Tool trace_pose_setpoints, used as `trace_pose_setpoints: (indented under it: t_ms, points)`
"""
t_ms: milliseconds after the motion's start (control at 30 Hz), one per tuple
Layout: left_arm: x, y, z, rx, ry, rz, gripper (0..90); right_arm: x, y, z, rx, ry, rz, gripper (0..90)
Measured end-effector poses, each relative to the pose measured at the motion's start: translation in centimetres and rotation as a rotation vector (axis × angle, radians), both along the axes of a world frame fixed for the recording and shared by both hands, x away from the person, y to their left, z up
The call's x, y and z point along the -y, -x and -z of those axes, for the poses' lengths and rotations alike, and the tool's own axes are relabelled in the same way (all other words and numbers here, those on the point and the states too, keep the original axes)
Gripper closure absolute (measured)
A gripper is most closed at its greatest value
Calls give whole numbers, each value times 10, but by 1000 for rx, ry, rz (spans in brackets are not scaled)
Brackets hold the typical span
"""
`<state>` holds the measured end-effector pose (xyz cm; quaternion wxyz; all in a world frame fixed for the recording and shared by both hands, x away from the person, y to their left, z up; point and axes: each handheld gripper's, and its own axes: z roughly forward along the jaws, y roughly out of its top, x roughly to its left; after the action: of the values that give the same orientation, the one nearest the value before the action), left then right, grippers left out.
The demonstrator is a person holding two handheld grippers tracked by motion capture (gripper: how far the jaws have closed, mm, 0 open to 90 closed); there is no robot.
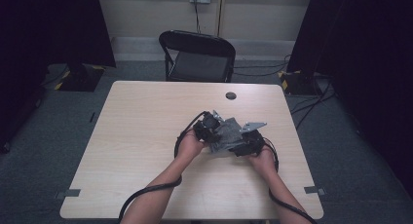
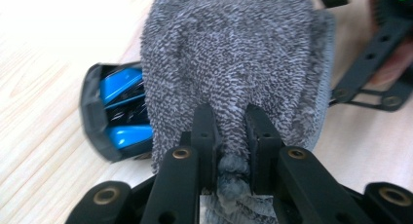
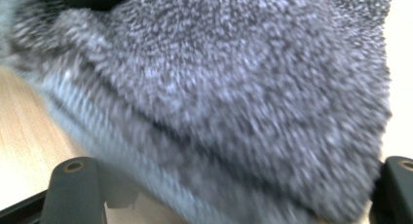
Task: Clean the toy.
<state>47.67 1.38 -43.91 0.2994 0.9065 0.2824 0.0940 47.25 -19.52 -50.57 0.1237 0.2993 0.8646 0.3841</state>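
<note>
My left gripper [image 2: 226, 136] pinches a grey towel [image 2: 234, 63] over a blue object [image 2: 122, 107]; I should lift gently; my right gripper's [image 1: 248, 145] grip I cannot tell.

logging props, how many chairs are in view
1: a black folding chair stands on the floor past the far edge of the table, seat facing it. The dark curtains at both sides may hide others.
</note>
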Motion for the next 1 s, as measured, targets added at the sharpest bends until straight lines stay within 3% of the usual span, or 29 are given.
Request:
trace_pose_setpoints:
  t_ms: [167, 333, 1000]
  points:
    - [-1, 0, -1, 34, -41, -8, 773, 0, 0, 0, 0, 0, 0, 239]
    - [-5, -3, 1, 41, -68, -23, 773, 0, 0, 0, 0, 0, 0, 239]
    - [-35, -25, -1, 29, -26, -167, 773, 0, 0, 0, 0, -1, 0, 240]
